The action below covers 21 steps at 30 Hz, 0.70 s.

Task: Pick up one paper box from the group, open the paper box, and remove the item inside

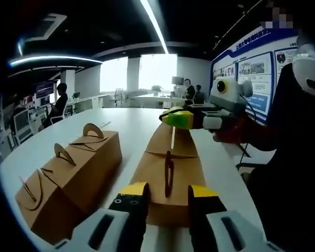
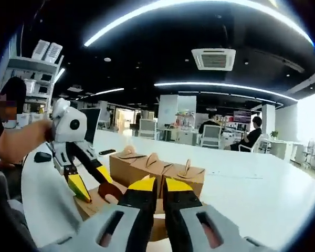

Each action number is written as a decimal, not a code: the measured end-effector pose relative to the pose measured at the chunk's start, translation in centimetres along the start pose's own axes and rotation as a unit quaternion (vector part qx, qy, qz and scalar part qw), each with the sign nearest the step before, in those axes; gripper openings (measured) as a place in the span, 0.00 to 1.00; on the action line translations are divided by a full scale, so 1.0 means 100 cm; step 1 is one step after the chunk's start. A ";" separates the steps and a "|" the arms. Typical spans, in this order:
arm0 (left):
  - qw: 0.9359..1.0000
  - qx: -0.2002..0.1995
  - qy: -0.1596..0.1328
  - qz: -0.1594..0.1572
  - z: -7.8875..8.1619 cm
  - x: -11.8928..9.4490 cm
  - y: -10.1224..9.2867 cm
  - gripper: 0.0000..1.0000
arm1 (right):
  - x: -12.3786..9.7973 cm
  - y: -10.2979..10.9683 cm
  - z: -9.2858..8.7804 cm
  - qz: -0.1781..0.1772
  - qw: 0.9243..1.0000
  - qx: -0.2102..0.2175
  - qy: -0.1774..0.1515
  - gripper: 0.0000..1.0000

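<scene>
A brown paper box point(image 1: 168, 157) stretches away from me on the white table point(image 1: 131, 121), its upright handle flap in the middle. My left gripper point(image 1: 168, 191) is open, one yellow-tipped jaw on each side of the box's near end. The right gripper point(image 1: 176, 118) comes in from the right, shut on the box's far end. In the right gripper view the right gripper point(image 2: 160, 186) has its jaws nearly together over the same box point(image 2: 94, 206). The left gripper point(image 2: 92, 181) stands open at that box's handle. Three more closed boxes point(image 1: 73, 168) stand in a row beside it point(image 2: 155, 168).
A person's hand point(image 2: 21, 142) holds the left gripper; a sleeve point(image 1: 283, 142) shows at the right. A small dark object point(image 2: 107, 151) lies on the table point(image 2: 241, 184) behind the boxes. People sit at desks far back. A poster wall point(image 1: 257, 68) stands at the right.
</scene>
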State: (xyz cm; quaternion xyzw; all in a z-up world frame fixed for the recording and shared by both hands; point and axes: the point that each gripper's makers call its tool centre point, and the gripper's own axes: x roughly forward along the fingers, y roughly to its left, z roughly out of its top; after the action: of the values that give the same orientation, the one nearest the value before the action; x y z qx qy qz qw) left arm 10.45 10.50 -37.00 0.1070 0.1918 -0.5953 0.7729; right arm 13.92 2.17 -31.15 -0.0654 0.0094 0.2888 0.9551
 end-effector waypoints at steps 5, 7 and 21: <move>1.000 -0.001 0.000 0.002 0.000 0.000 0.001 0.31 | 0.001 0.002 -0.014 0.004 1.000 0.001 0.019 0.03; 1.000 -0.001 0.000 0.002 0.000 0.000 0.001 0.31 | 0.001 0.002 -0.019 0.006 1.000 0.005 0.027 0.03; 1.000 -0.003 -0.003 0.002 0.000 0.000 0.001 0.31 | 0.002 0.001 -0.050 0.002 0.998 0.027 0.056 0.03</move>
State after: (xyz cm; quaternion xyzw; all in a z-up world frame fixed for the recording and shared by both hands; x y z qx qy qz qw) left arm 10.58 10.53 -36.98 0.1035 0.1910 -0.5933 0.7751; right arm 14.11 1.67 -36.08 -0.0554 0.0709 0.2863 0.9539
